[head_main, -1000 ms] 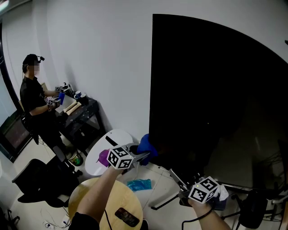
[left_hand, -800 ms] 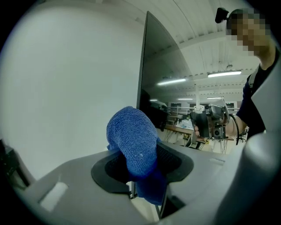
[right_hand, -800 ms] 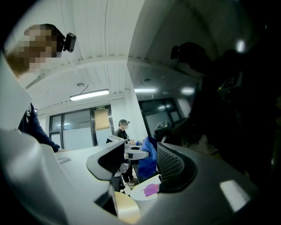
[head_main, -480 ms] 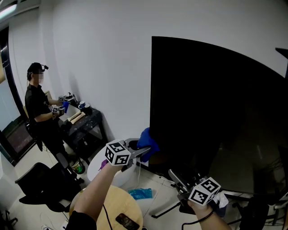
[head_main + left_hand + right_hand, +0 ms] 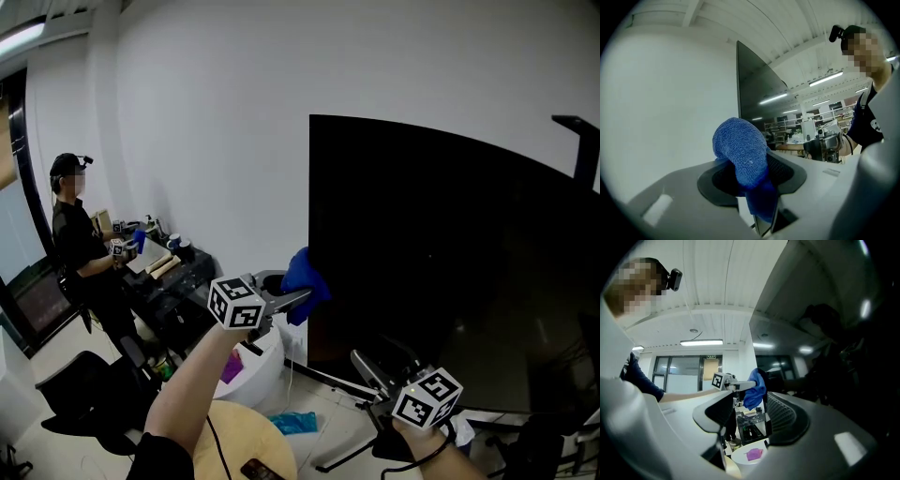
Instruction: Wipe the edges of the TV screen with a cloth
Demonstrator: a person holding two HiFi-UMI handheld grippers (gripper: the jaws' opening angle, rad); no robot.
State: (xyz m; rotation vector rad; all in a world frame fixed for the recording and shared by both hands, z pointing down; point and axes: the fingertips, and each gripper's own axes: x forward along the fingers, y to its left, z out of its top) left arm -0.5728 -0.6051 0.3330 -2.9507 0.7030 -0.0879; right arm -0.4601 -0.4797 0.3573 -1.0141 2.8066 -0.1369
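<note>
We find the left gripper (image 5: 294,299) clamped on the blue cloth (image 5: 303,271) at the left edge of the TV screen (image 5: 450,262), and the right gripper (image 5: 380,364), low before that screen, wide and empty, its jaws just closing slightly.

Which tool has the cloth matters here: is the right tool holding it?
No, the right tool has its jaws apart around nothing, though they just closed slightly; the blue cloth is clamped in the left tool.

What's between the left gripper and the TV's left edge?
Only the blue cloth, clamped in the left gripper, by the TV edge; head view.
</note>
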